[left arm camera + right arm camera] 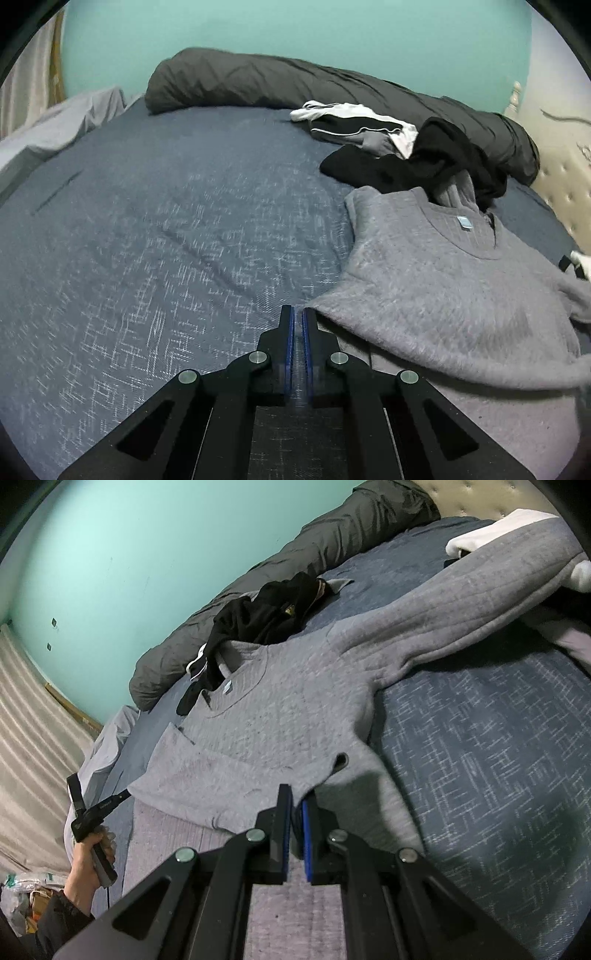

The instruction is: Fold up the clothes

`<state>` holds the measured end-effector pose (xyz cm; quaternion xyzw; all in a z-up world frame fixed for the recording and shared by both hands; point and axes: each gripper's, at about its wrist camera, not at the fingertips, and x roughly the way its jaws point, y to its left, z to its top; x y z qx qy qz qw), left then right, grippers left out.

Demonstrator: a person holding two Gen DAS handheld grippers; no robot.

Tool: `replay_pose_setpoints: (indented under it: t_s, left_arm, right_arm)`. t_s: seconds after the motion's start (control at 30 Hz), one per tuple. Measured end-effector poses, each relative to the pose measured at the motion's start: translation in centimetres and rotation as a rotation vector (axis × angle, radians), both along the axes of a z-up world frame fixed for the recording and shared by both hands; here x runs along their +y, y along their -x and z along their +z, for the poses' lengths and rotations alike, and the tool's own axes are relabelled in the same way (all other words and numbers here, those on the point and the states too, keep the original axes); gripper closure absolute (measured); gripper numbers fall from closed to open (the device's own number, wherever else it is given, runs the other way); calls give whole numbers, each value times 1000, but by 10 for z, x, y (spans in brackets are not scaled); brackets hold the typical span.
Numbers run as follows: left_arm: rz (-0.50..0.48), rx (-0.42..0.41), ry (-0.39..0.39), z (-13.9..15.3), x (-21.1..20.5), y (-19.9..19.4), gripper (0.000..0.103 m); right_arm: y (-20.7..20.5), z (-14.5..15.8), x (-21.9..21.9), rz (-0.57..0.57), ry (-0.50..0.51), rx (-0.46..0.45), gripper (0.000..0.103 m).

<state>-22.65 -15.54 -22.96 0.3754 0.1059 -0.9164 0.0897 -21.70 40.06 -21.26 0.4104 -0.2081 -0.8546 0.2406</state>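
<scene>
Right wrist: sweater [295, 709] hem hides fingers' [308, 823] grip.

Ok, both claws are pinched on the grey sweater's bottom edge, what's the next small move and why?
Probably carry the hem up toward the collar. Both the left claw and right claw are shut on the sweater, whose lower part is already lifted and doubled over, while the black clothes lie on its neck.

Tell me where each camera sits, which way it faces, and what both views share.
Left wrist: behind the left gripper, facing across the bed toward the green wall.
Right wrist: behind the right gripper, shut on the grey sweater; the person's left hand shows.
Shared: sweater, black garment, dark rolled duvet.
</scene>
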Motion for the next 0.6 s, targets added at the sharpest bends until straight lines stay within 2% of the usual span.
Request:
replay_pose_setpoints:
  t_s: [0.1, 0.17, 0.23, 0.27, 0.3, 0.37, 0.47, 0.6]
  left_arm:
    - [51, 18, -47, 1, -16, -5, 99]
    - [32, -6, -96, -3, -19, -6, 98]
    - [10, -46, -91, -8, -13, -8, 96]
    - [-8, -68, -83, -11, -8, -9, 87]
    - [-36, -91, -86, -15, -3, -10, 70]
    - [-90, -134, -93, -24, 10, -13, 54]
    - [-126, -153, -98, -34, 22, -11, 54]
    - [-86, -134, -140, -37, 16, -5, 54]
  right_arm:
    - [1, -2, -2, 3, -4, -8, 98]
    - [1, -4, -3, 2, -7, -16, 98]
    - [1, -5, -4, 3, -6, -19, 98]
    - [1, -5, -4, 4, -4, -20, 98]
    - [1, -5, -4, 5, -3, -20, 98]
    - [1, -5, -5, 5, -3, -20, 98]
    - [1, -5, -6, 8, 1, -19, 98]
    - [1, -5, -6, 7, 2, -20, 98]
